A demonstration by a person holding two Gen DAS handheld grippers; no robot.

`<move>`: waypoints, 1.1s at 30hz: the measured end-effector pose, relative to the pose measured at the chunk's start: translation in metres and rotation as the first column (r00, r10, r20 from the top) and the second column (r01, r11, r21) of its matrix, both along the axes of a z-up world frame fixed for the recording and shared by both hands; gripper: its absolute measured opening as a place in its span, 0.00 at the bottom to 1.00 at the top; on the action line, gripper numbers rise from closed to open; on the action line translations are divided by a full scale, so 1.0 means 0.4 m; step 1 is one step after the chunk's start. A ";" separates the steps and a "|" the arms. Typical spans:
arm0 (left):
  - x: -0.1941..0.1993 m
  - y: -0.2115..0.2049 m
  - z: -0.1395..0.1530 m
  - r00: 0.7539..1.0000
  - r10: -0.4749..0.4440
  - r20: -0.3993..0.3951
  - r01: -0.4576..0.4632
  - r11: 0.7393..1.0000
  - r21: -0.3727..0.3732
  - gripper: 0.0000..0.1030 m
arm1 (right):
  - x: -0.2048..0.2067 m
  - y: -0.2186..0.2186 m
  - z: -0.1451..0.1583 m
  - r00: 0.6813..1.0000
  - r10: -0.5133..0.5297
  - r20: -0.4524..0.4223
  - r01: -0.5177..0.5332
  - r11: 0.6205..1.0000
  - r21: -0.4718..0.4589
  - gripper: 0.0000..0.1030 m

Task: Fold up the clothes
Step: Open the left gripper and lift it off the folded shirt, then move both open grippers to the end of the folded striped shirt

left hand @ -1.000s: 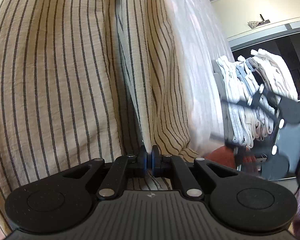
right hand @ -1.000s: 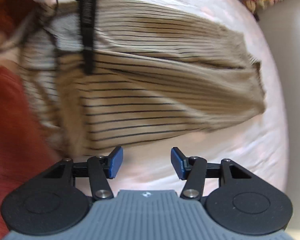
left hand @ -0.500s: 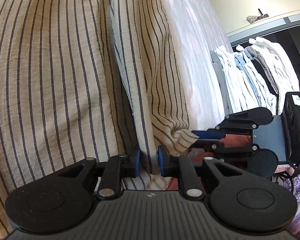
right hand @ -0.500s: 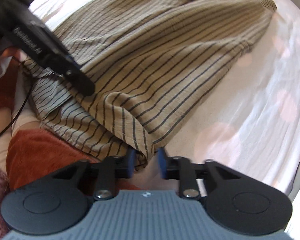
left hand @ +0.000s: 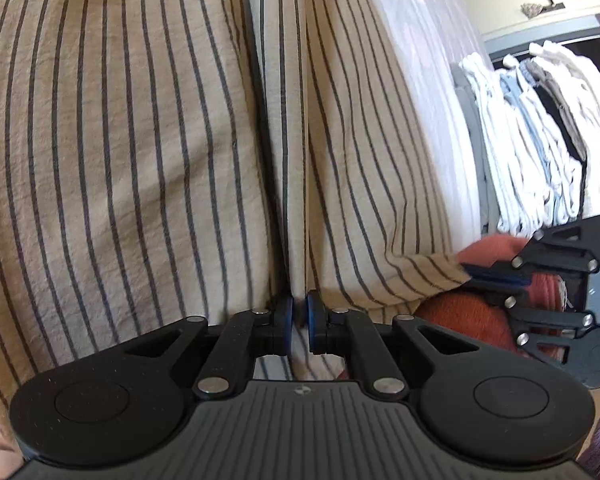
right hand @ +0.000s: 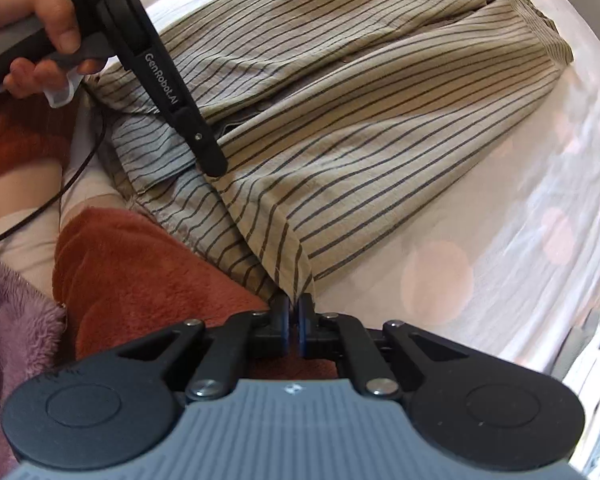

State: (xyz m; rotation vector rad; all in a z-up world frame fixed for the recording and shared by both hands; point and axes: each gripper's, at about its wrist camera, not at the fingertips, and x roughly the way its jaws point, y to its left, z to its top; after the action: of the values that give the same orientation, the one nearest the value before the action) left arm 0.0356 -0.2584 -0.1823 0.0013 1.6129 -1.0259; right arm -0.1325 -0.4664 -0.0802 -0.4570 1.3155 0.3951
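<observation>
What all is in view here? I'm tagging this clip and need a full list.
Striped garment: one, beige with dark stripes, spread on the bed, its near edge pinched at two spots.
Sheet: one, pale pink with dots, under the garment.
Blanket: one, rust-orange, at the bed's near edge.
Folded stack: one, white, blue and grey items, beyond the bed.
Cable: one, black, near the hand.
Left gripper: black, blue pads, shut on the garment.
Right gripper: black, blue pads, shut on the garment's corner.
Hand: one, holding the left gripper's handle.
Purple sleeve: one, fuzzy, lower left.
</observation>
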 end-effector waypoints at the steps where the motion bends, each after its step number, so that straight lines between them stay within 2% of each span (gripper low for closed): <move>1: -0.004 0.004 0.000 1.000 -0.014 0.003 0.013 1.000 0.020 0.05 | -0.004 0.009 0.007 1.000 0.023 0.001 -0.023 1.000 -0.018 0.05; 4: -0.027 0.013 0.009 0.997 -0.072 0.024 0.070 0.995 0.070 0.05 | -0.014 0.027 0.028 0.998 0.065 0.009 -0.064 0.997 -0.042 0.05; 8: -0.041 0.050 0.063 0.990 -0.094 0.106 0.087 0.994 0.065 0.06 | -0.035 0.025 0.066 0.997 0.081 0.021 -0.081 0.997 0.011 0.06; 14: -0.055 0.110 0.150 0.960 -0.117 0.256 0.105 0.993 0.063 0.22 | -0.041 0.019 0.076 0.996 0.057 0.062 -0.060 0.997 0.045 0.08; 16: -0.060 0.129 0.180 0.944 -0.124 0.305 0.111 0.992 0.063 0.37 | -0.033 0.018 0.071 0.996 0.042 0.080 -0.045 0.998 0.044 0.14; 17: -0.055 0.124 0.186 0.937 -0.139 0.322 0.118 0.990 0.083 0.41 | -0.028 0.018 0.068 0.995 0.034 0.089 -0.038 0.998 0.044 0.18; 19: -0.044 0.116 0.195 0.925 -0.162 0.343 0.127 0.984 0.121 0.44 | -0.014 0.016 0.056 0.995 0.021 0.096 -0.025 0.999 0.036 0.40; 24: -0.017 0.105 0.185 0.938 -0.162 0.306 0.120 0.981 0.152 0.44 | 0.081 -0.018 -0.018 0.998 -0.056 -0.029 0.057 0.997 0.053 0.40; 26: -0.013 0.105 0.179 0.938 -0.165 0.304 0.119 0.979 0.165 0.44 | 0.115 -0.035 -0.055 0.990 -0.112 -0.089 0.119 0.990 0.072 0.40; 27: -0.012 0.105 0.175 0.939 -0.168 0.301 0.121 0.978 0.171 0.44 | 0.120 -0.038 -0.068 0.986 -0.119 -0.116 0.129 0.988 0.086 0.35; 28: -0.011 0.105 0.171 0.939 -0.171 0.297 0.122 0.977 0.177 0.44 | 0.122 -0.038 -0.078 0.983 -0.116 -0.140 0.131 0.986 0.103 0.17; 29: -0.010 0.105 0.171 0.937 -0.176 0.302 0.123 0.975 0.187 0.44 | 0.123 -0.038 -0.088 0.980 -0.112 -0.165 0.133 0.984 0.119 0.08; 30: -0.008 0.105 0.172 0.934 -0.182 0.307 0.124 0.972 0.199 0.45 | 0.118 -0.033 -0.088 0.980 -0.099 -0.171 0.122 0.985 0.124 0.05; 33: -0.002 0.107 0.174 0.926 -0.198 0.322 0.126 0.965 0.232 0.47 | 0.096 -0.028 -0.061 0.985 -0.073 -0.155 0.095 0.986 0.136 0.05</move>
State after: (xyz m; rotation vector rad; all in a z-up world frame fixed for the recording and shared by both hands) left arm 0.0347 -0.2158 -0.1129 0.4411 1.4055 -0.9188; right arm -0.0939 -0.4776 -0.1046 -0.2546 1.4353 0.4565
